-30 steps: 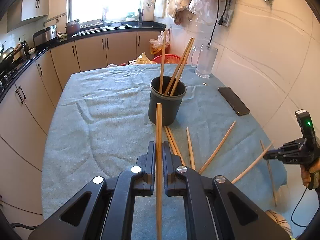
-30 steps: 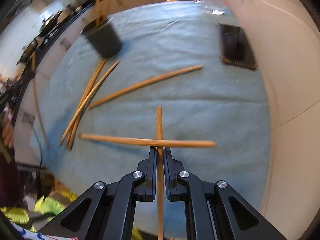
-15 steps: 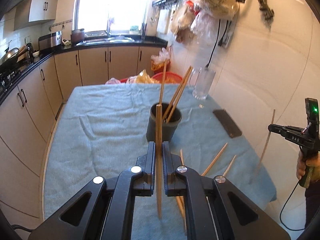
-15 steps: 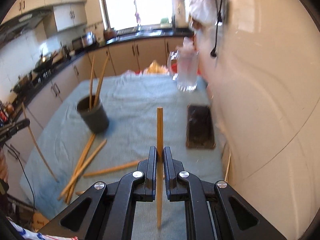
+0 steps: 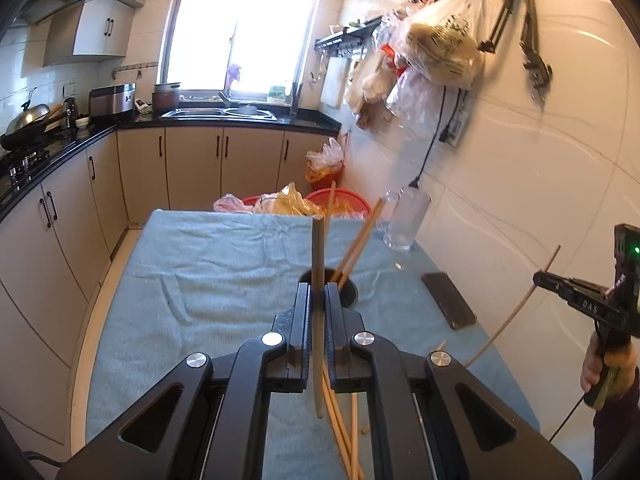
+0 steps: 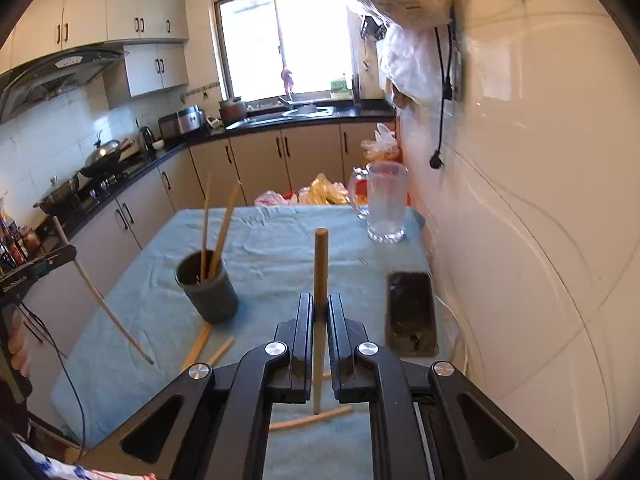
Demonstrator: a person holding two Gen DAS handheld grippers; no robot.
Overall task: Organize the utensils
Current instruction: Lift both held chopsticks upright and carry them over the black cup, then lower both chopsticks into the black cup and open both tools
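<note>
Left gripper point(image 5: 318, 296) is clamping a chopstick point(image 5: 318, 280) between nearly closed jaws, stick standing upright at frame centre, directly in front of the dark holder cup point(image 5: 352, 292). Right gripper point(image 6: 320, 312) is pinching its own chopstick point(image 6: 320, 280) the same way, upright at centre frame. Cup point(image 6: 208, 292) is sitting centre-left on the blue cloth point(image 6: 280, 248), holding several sticks. Loose chopsticks point(image 6: 310, 418) are lying on the cloth near bottom centre. Phone point(image 6: 410, 312) is lying to the right, glass mug point(image 6: 386, 204) above it

Glass mug point(image 6: 386, 202), phone point(image 6: 411, 314), teal cloth point(image 6: 272, 248)
</note>
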